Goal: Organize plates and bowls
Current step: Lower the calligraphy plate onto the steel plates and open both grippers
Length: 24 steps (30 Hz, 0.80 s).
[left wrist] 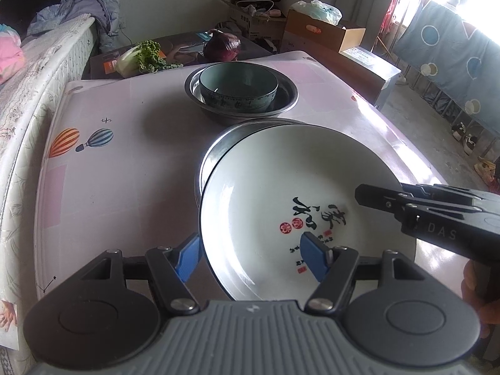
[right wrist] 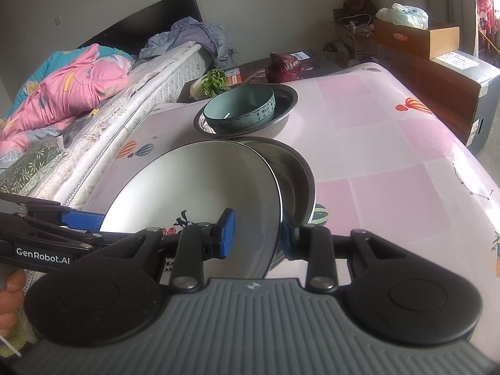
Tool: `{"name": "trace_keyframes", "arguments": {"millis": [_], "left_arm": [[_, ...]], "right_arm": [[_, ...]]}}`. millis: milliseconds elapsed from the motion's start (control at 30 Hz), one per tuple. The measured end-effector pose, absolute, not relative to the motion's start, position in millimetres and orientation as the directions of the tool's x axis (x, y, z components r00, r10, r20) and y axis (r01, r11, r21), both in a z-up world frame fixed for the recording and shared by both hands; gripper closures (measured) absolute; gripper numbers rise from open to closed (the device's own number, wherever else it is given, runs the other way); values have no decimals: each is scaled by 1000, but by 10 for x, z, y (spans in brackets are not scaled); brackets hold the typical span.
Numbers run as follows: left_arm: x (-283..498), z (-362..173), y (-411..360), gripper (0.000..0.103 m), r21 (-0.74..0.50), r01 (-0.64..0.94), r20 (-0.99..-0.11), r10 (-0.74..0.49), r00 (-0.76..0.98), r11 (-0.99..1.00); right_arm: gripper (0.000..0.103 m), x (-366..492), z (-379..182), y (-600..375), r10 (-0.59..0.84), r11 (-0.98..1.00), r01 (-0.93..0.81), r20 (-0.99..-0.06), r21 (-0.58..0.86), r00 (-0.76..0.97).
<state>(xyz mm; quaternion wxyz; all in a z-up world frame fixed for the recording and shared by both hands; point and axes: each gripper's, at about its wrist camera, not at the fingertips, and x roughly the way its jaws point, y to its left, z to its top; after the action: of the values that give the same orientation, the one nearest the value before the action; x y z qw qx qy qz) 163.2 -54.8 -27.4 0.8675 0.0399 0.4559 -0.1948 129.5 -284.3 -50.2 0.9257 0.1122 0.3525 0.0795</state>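
Here, teal bowl (left wrist: pixel 239 89) inside steel basin (left wrist: pixel 287 93).

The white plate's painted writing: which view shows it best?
The left wrist view: the white plate faces the camera, with the black characters and red seals in full. In the right wrist view the right gripper hides most of them.

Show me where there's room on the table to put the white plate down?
Bare cloth lies left of the white plate, by the balloon prints, and right of the metal pan. Behind is crowded: the green bowl sits in a metal basin.
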Motion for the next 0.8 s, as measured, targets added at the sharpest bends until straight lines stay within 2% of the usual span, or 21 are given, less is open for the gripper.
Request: {"name": "trace_keyframes", "arguments": {"millis": [467,800], "left_arm": [[1733,-166,-618,37,-100,405,-768,-330,550,909],[1657,-113,-587,32,-103,396,-763,-328,557,912]], "right_arm": [[73,1535,-627,-2942,161,973,-3,-671,231,723],[71,1466,-533,-2984,165,970,-7,-633,244,756]]}}
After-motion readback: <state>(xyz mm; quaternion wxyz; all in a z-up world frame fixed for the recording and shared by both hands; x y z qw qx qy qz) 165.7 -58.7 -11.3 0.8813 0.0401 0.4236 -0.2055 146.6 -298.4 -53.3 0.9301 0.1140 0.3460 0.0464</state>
